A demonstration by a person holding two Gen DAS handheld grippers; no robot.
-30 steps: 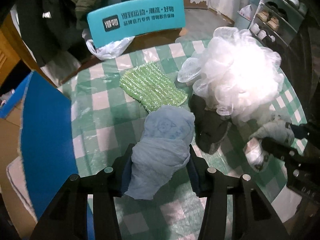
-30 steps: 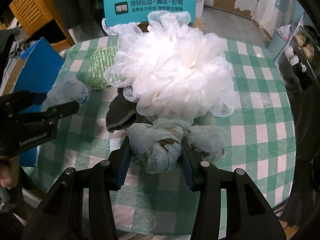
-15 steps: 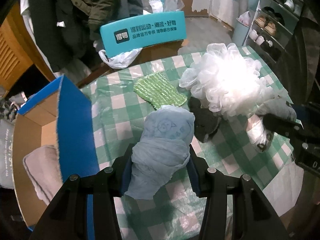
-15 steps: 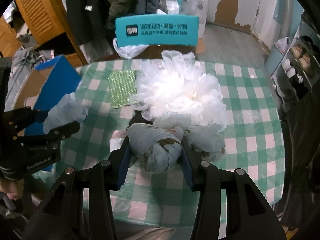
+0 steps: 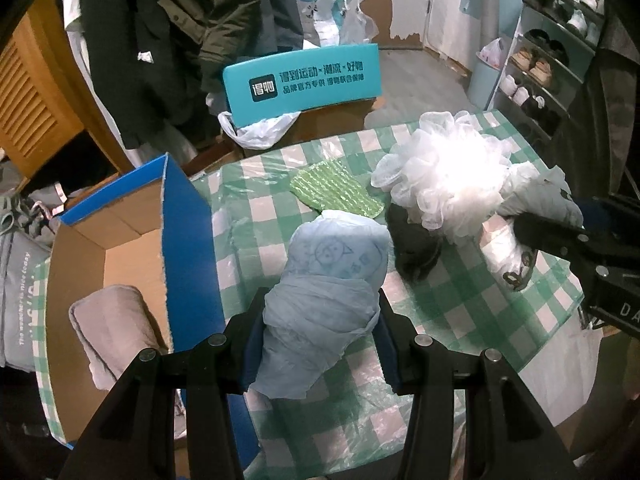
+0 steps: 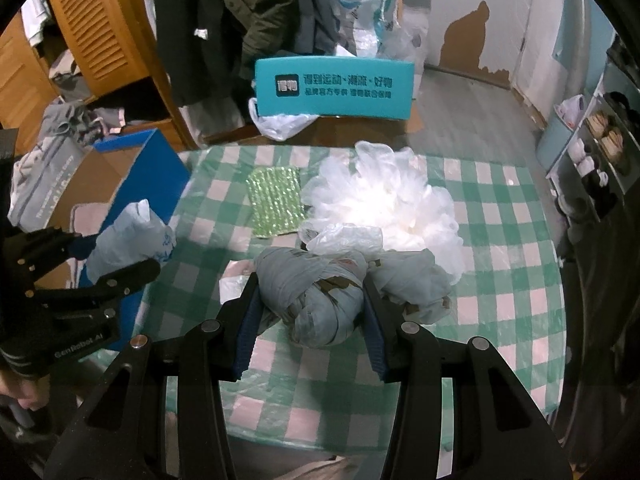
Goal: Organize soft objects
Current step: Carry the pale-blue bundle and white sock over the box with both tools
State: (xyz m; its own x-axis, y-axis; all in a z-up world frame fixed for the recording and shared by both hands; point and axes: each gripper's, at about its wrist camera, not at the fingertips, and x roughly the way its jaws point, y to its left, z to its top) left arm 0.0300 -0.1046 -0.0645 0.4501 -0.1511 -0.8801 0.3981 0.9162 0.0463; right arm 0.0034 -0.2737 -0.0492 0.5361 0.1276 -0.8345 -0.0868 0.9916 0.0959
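My left gripper point(image 5: 320, 320) is shut on a pale blue plastic-bag bundle point(image 5: 332, 272), held above the green checked table point(image 5: 460, 320) beside the blue cardboard box point(image 5: 188, 240). In the right wrist view my right gripper point(image 6: 310, 300) is shut on a grey-blue knotted bundle point(image 6: 312, 292), with a paler bag point(image 6: 412, 284) hanging at its right. Both bundles are off the table. A white mesh bath pouf point(image 6: 380, 204), a green sponge cloth point(image 6: 276, 204) and a dark soft item point(image 5: 416, 244) lie on the cloth. The left gripper point(image 6: 116, 256) also shows at the left of the right wrist view.
A folded grey towel point(image 5: 112, 324) lies inside the open box. Behind the table stands a teal chair back point(image 5: 300, 80) with a white bag under it. Dark coats point(image 5: 180, 20) hang at the back, a wooden cabinet point(image 6: 92, 40) at the left, a shoe rack point(image 5: 552, 60) at the right.
Both grippers have risen with their bundles still held, so the table looks smaller and farther. The blue box and the towel in it have come into the left wrist view.
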